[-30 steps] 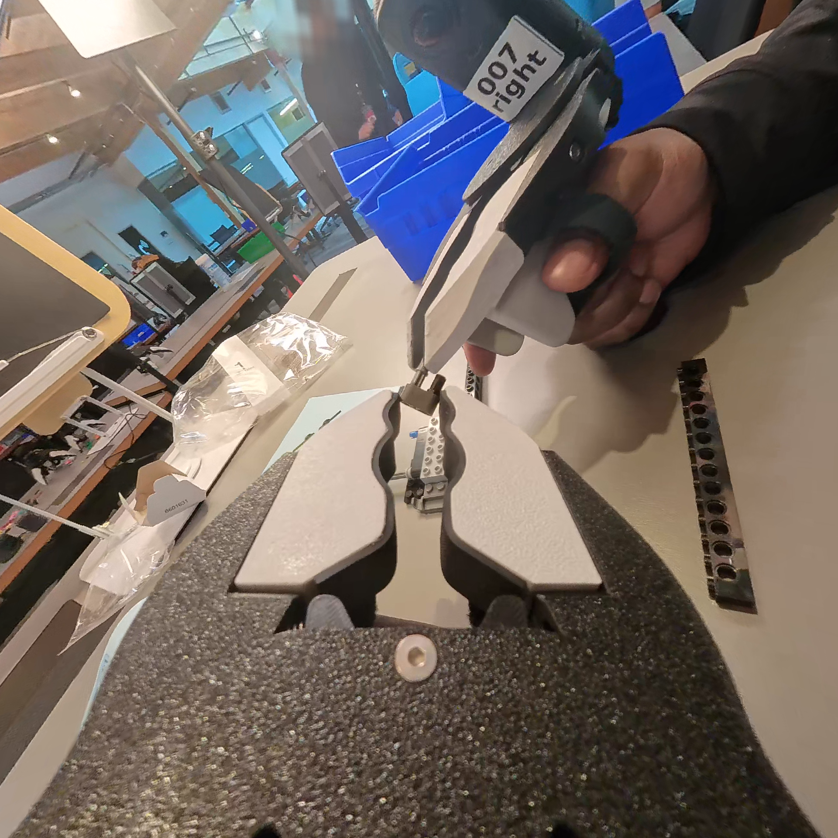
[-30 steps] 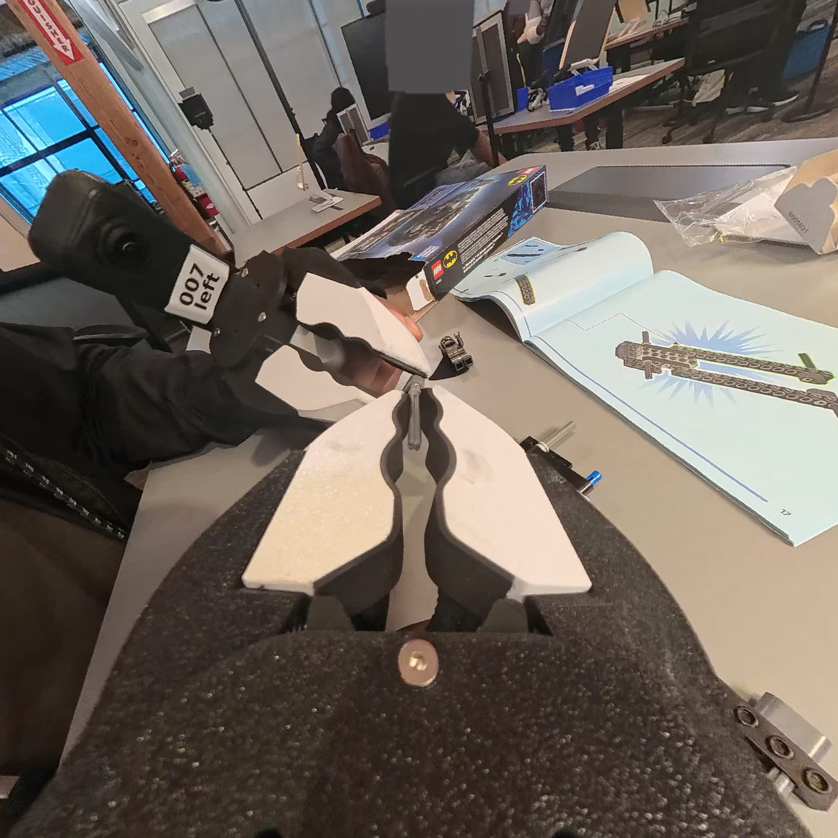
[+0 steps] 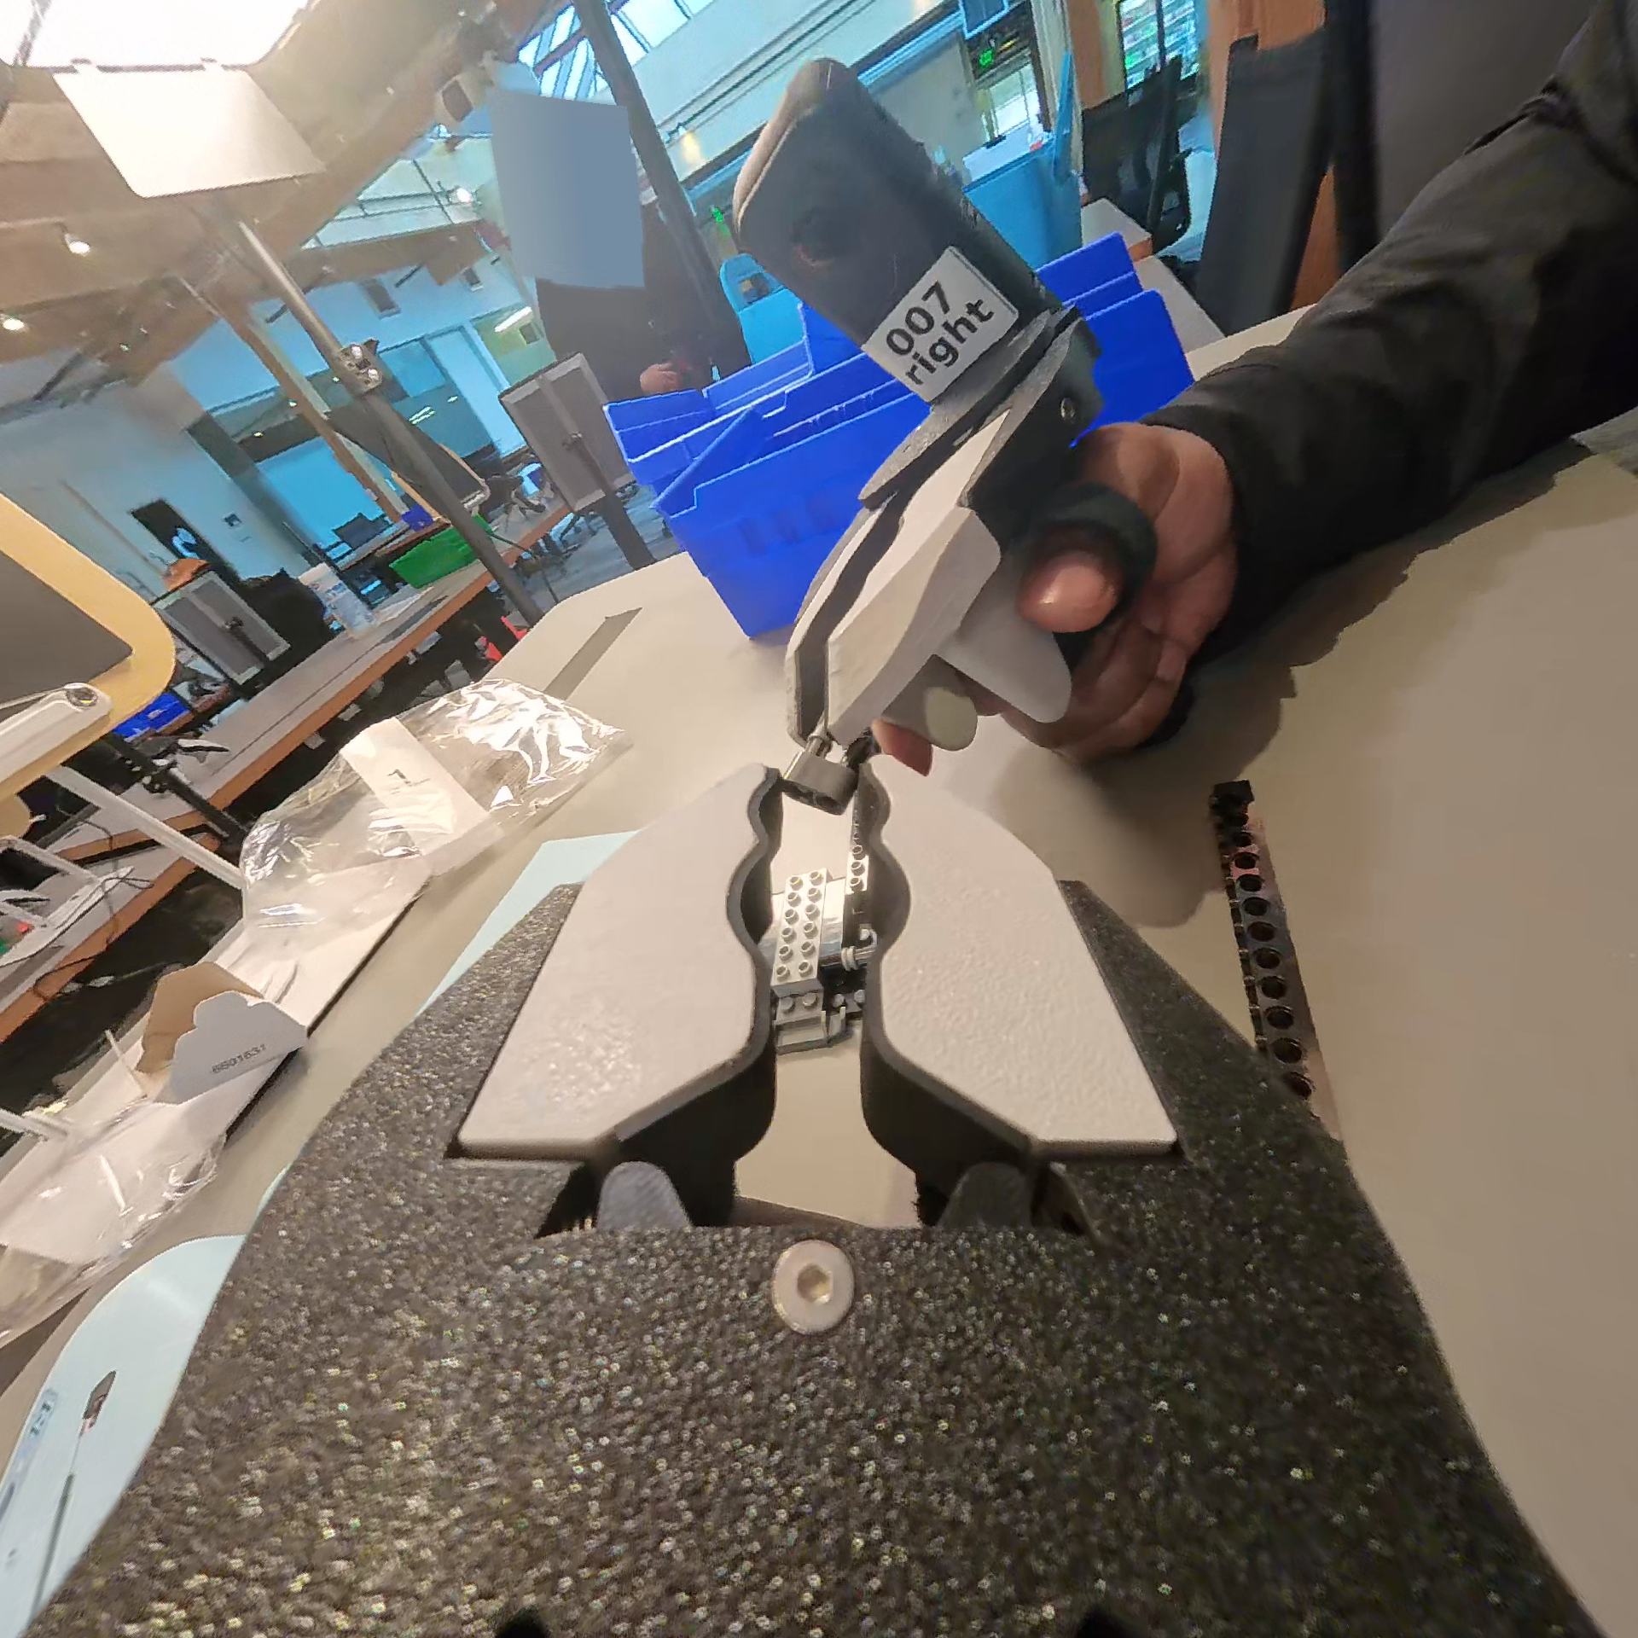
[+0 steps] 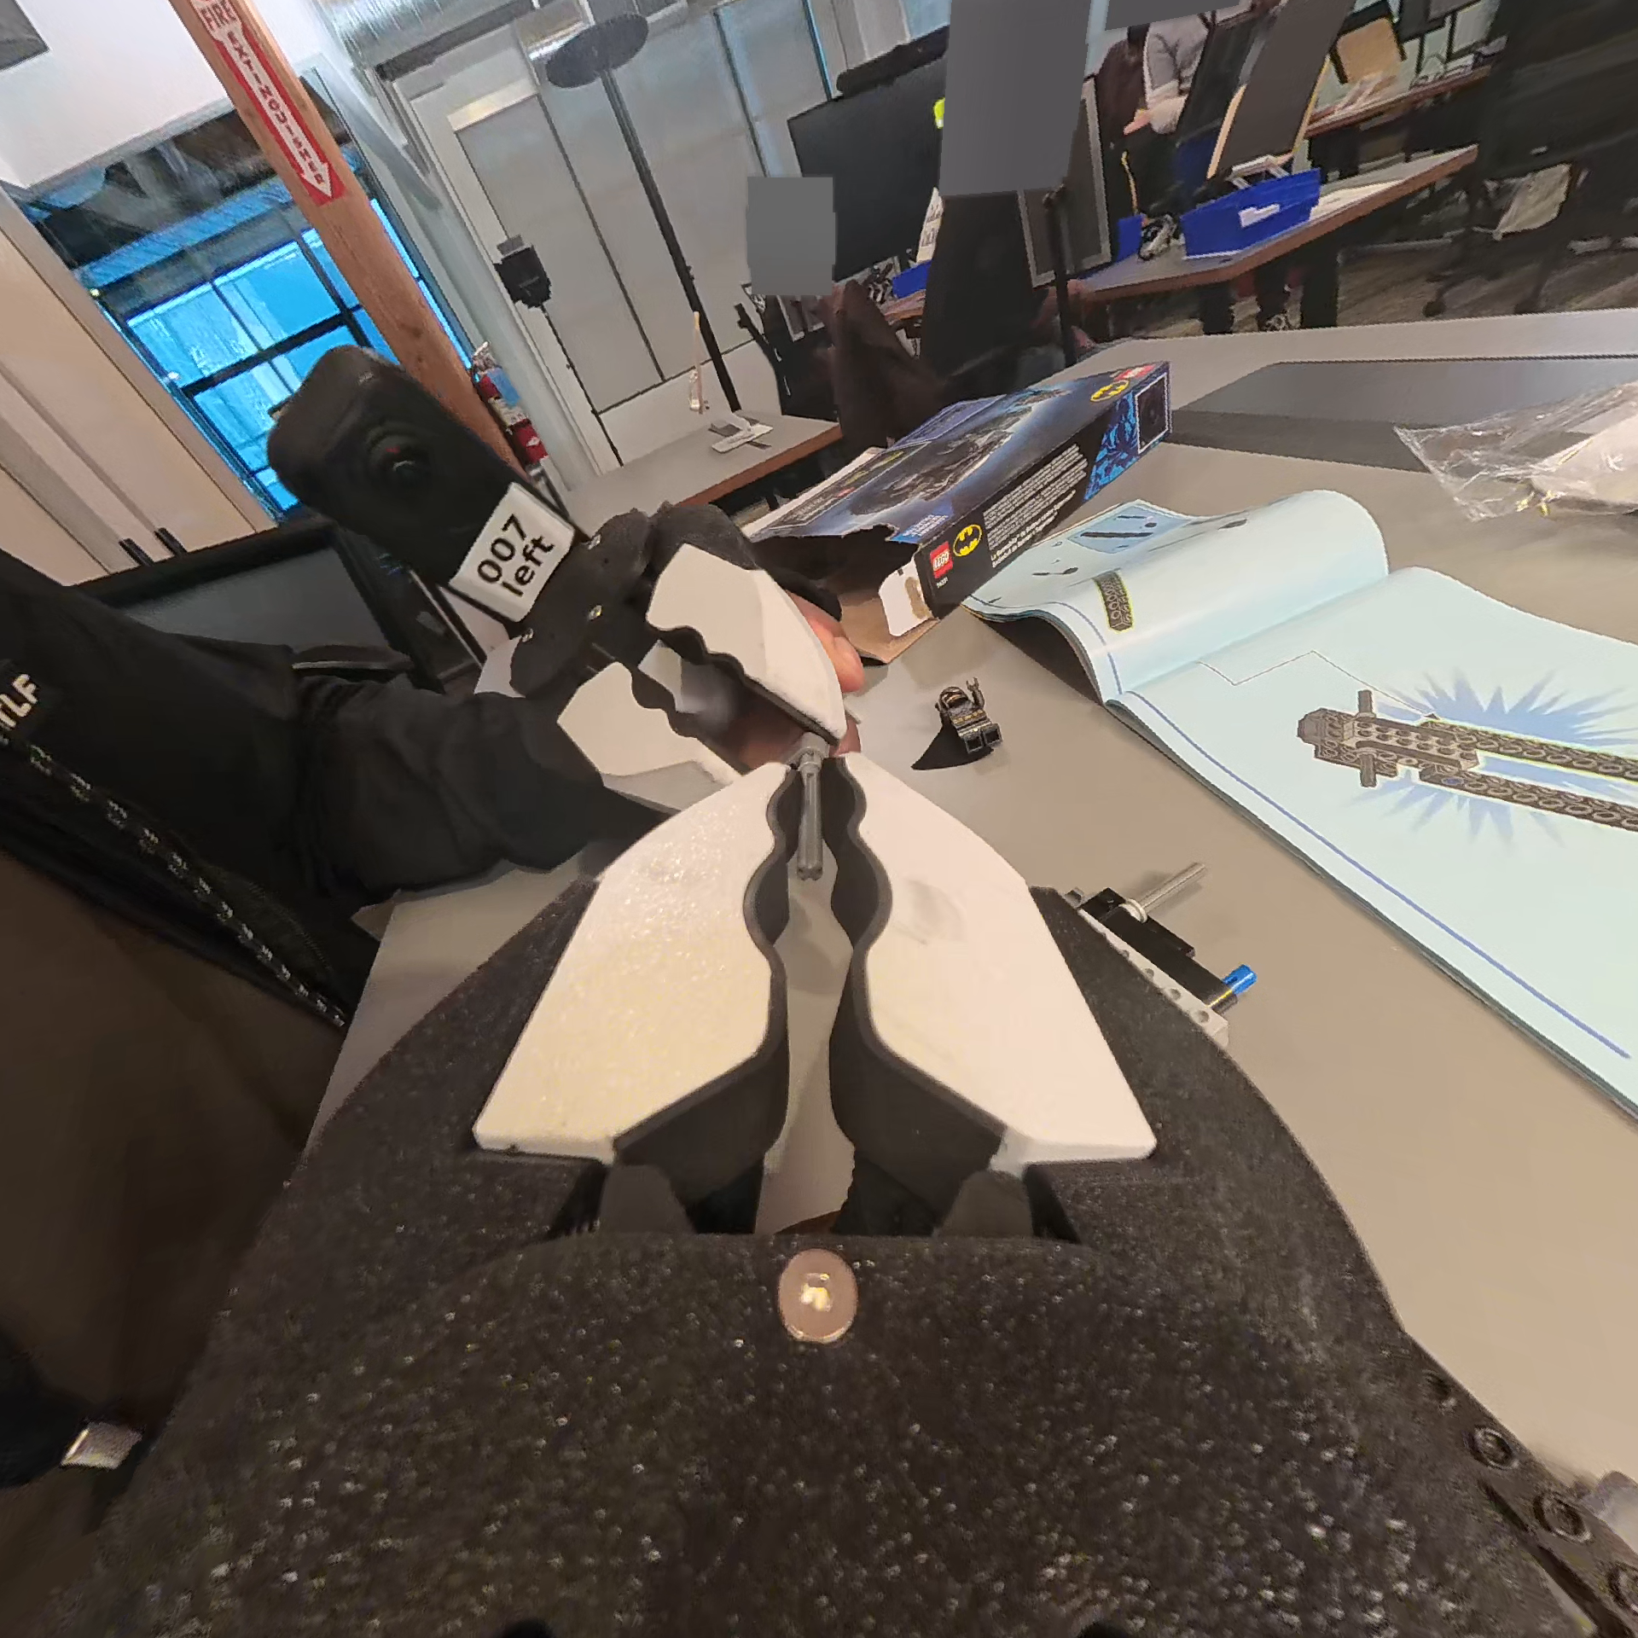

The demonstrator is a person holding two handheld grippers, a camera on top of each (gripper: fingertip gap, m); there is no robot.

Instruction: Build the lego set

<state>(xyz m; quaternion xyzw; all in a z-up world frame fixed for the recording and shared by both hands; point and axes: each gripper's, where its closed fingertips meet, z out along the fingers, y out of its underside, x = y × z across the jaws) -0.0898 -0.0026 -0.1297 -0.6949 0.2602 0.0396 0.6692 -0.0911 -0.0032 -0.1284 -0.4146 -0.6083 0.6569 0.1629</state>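
Grey counter (image 3: 1418,798): left claw (image 3: 820,784) clamped on dark grey connector (image 3: 820,780); right claw (image 4: 808,780) pinching grey axle (image 4: 808,833), tips meeting.

Left gripper (image 3: 820,784) clamped on a dark connector (image 3: 820,780); right gripper (image 4: 808,780) clamped on a grey axle (image 4: 808,833), tips meeting.

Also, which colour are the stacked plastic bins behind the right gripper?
Bright blue bins; the left wrist view shows them best.
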